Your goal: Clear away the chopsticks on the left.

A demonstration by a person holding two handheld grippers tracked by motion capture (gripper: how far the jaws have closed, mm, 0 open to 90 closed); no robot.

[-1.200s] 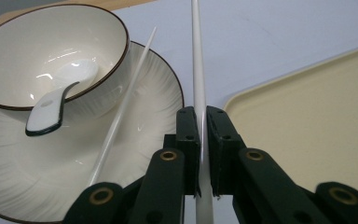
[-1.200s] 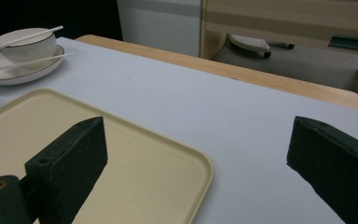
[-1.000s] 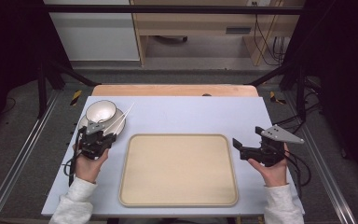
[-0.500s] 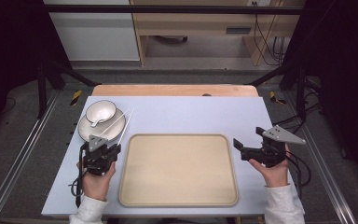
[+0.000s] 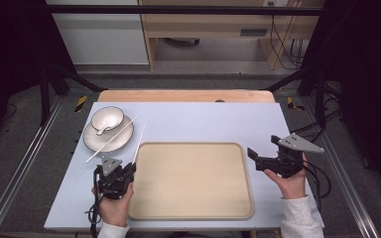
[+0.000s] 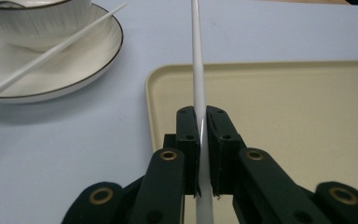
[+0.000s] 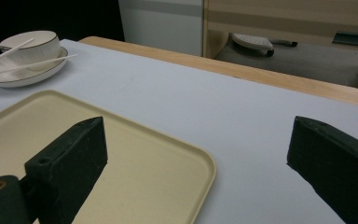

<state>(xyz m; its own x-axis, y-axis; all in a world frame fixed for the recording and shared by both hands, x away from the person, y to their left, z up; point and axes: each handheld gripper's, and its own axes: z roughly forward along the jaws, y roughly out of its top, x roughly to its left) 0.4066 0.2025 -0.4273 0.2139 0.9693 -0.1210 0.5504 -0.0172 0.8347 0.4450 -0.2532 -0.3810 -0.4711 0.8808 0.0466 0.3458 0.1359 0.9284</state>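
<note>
The left gripper (image 6: 203, 140) pinches a white chopstick (image 6: 197, 56) over the tray's (image 5: 238, 148) left edge; its near end runs out of frame. A second chopstick (image 5: 110, 140) lies across the plate (image 5: 92, 141), under the bowl (image 5: 106, 119). The right gripper (image 7: 198, 154) hangs wide open, empty.

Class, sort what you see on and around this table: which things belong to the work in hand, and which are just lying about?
In the job:
left gripper, shut on a white chopstick
second chopstick lying across the plate
bowl on the plate
beige tray
right gripper, open and holding nothing

Lying about:
yellow-black items on the floor
cables at the back
</note>
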